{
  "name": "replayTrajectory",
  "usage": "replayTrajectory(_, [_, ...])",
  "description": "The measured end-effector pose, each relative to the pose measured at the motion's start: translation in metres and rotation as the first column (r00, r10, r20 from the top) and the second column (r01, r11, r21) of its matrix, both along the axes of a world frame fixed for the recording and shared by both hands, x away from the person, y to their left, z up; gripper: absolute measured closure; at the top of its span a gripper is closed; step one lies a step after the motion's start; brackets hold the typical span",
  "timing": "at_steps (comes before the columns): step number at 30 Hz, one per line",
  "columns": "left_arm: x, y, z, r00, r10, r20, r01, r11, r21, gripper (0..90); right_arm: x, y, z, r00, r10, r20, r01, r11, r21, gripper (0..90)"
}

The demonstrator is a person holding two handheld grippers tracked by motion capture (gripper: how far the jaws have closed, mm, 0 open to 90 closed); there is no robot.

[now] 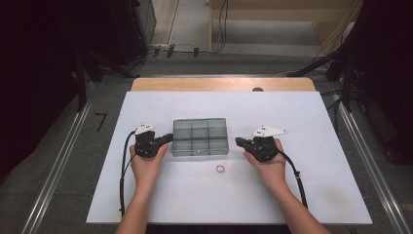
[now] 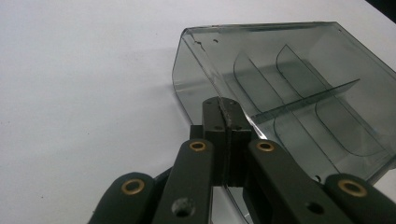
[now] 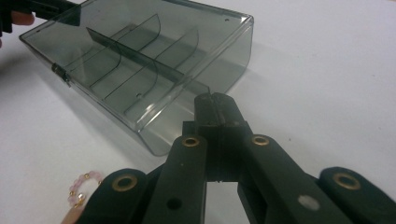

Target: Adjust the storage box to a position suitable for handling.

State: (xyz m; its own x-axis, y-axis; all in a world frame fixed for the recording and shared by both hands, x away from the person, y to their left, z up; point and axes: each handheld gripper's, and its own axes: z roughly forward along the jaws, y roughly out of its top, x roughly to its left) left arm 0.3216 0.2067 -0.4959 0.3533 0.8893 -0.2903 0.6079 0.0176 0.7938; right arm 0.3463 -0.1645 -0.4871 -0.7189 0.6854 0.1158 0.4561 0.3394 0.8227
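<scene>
- I held my left gripper (image 1: 165, 138) at the left end of the smoky clear compartment box (image 1: 200, 137), jaws pressed flat together with nothing between them, tips touching the box's end wall so it could not slide that way.
- My right gripper (image 1: 239, 142) sat at the opposite end, jaws likewise shut tight on nothing and tips just at the box's right edge; I judged the two were bracing the box between them.
- The box lay flat on the white table (image 1: 311, 195), straight ahead of both grippers, with its curved dividers (image 3: 140, 70) showing through and every compartment looking empty.
- A small pink beaded ring (image 1: 220, 169) lay on the table behind and to the left of my right gripper, near the box's front side, untouched; I judged it was meant for a compartment.
</scene>
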Motion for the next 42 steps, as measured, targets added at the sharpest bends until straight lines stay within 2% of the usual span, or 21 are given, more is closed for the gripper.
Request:
replayTrajectory(7, [0.001, -0.003, -0.001, 1.0000, -0.007, 0.002, 0.007, 1.0000, -0.005, 90.0, 0.015, 0.009, -0.010, 0.9990, -0.017, -0.041, 0.016, 0.9998, -0.013, 88.1])
replayTrajectory(13, [0.002, -0.008, -0.001, 0.9998, -0.018, 0.003, 0.018, 0.9997, -0.016, 90.0, 0.017, 0.011, -0.013, 0.9977, -0.009, -0.067, 0.009, 1.0000, -0.001, 88.2])
replayTrajectory(15, [0.002, -0.009, -0.002, 0.9997, -0.024, 0.000, 0.024, 0.9993, -0.027, 90.0, 0.018, 0.010, -0.013, 0.9964, -0.023, -0.082, 0.023, 0.9997, -0.005, 88.1])
replayTrajectory(27, [0.002, -0.018, -0.001, 0.9995, -0.033, 0.001, 0.033, 0.9993, -0.020, 90.0, 0.017, 0.002, -0.013, 0.9953, -0.017, -0.095, 0.016, 0.9997, -0.018, 88.3])
replayTrajectory(37, [0.000, -0.028, -0.001, 0.9986, -0.053, -0.006, 0.053, 0.9983, -0.025, 90.0, 0.010, -0.012, -0.013, 0.9972, -0.022, -0.072, 0.023, 0.9997, 0.004, 88.3])
replayTrajectory(42, [0.000, -0.036, 0.000, 0.9976, -0.070, -0.004, 0.070, 0.9972, -0.028, 90.0, 0.006, -0.020, -0.014, 0.9967, -0.031, -0.074, 0.032, 0.9994, 0.013, 88.4])
